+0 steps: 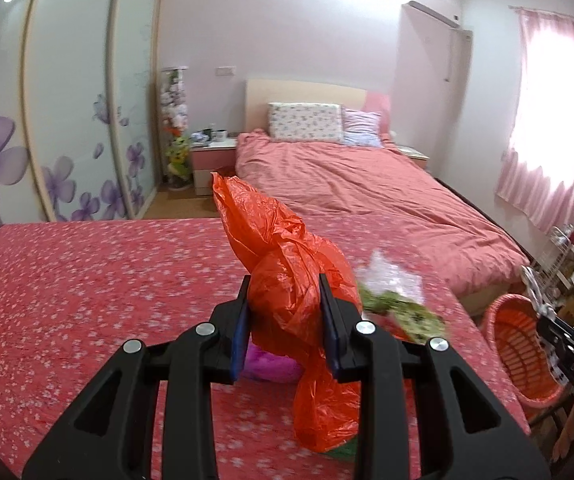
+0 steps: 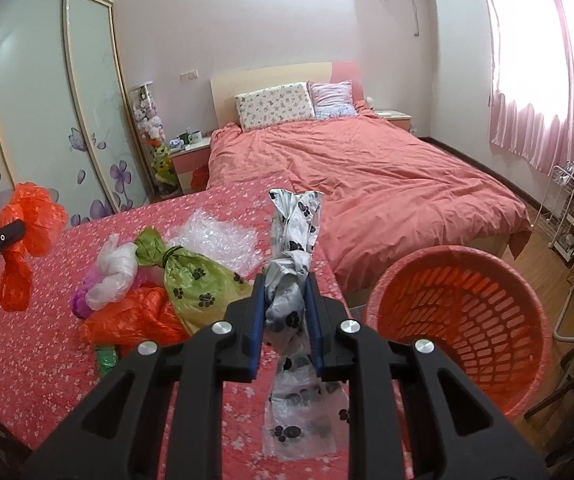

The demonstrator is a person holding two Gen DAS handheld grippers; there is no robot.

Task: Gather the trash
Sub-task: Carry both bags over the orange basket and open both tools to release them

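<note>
Left fingers point(image 1: 243, 320) clamp an orange bag point(image 1: 287, 264); right fingers point(image 2: 258, 308) clamp a paw-print bag point(image 2: 293, 280). Both hang above the floral table point(image 2: 39, 320). Orange basket point(image 2: 463, 320) alongside; pink bed point(image 2: 387, 184) behind.

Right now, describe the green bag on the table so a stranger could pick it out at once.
Find the table with the red flowered cloth in front of the bed. A heap of bags lies on it; the green bag sits at the heap's right side. Alone there, it is olive green with black paw prints and knotted at its neck.
</note>
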